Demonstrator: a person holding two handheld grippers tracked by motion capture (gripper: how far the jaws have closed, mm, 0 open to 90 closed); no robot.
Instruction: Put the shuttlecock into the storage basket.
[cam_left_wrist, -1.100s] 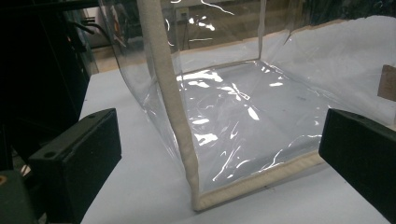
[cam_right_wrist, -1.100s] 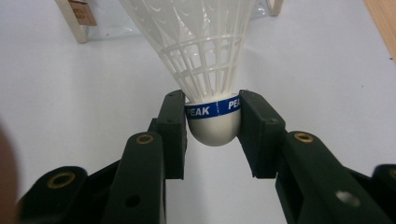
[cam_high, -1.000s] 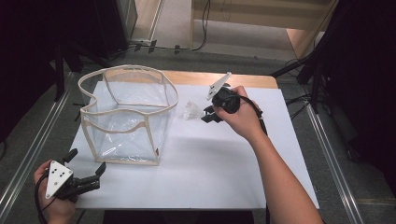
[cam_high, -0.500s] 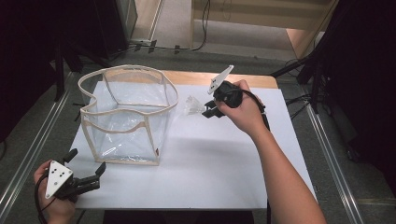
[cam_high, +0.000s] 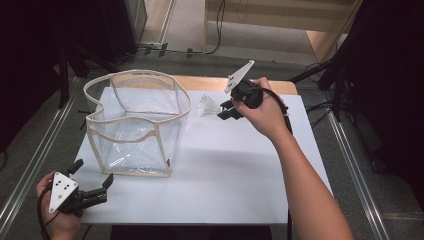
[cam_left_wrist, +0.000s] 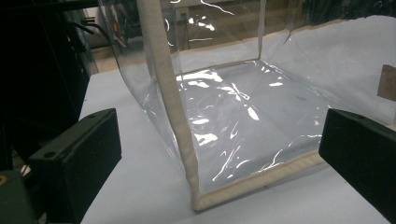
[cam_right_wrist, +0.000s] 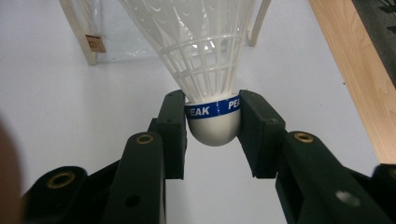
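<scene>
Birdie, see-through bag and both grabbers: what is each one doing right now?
shuttlecock: clamped by its white cork base, skirt pointing away, held above the table.
clear bag: standing upright, top open, nothing visible inside.
right gripper: shut on the shuttlecock.
left gripper: jaws open, holding nothing, near the bag's front corner.

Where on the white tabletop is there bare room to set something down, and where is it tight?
Bare white table runs between the clear bag and the right forearm, down to the near edge. Tight spots: the near-left corner, where the open left gripper faces the bag, and the gap between bag and shuttlecock in the right gripper.
</scene>
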